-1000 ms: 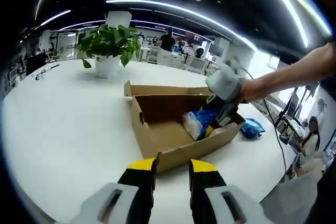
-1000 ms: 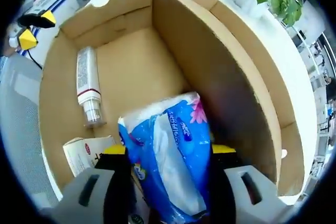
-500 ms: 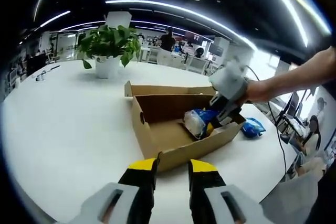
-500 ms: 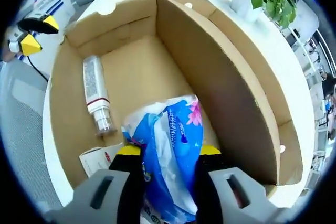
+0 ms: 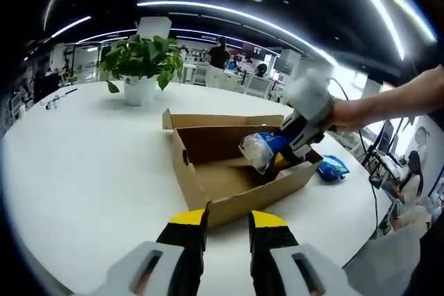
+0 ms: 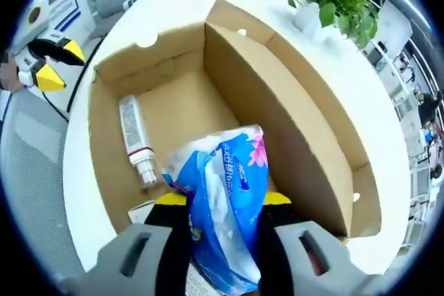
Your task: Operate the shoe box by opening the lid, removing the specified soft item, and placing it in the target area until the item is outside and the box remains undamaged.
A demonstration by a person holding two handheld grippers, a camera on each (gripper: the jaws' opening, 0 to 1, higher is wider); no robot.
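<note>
Over the open box [image 6: 229, 95], my right gripper [image 6: 218, 202] is clamped on the blue pack [image 6: 225, 213], probably tissues, lifted about clear of the rim. Lid's done; placing is left. Left gripper [image 5: 227, 221] waits empty, jaws narrow.

Shoe box [image 5: 229, 185]: brown cardboard, open, lid folded back upright along the far side, resting on the white surface [image 5: 83, 164]. Tissue pack [image 6: 225, 213]: soft blue-and-white plastic wrap, pink flower print, lifted above the box floor, clamped in the right claw [image 6: 218, 202].
</note>
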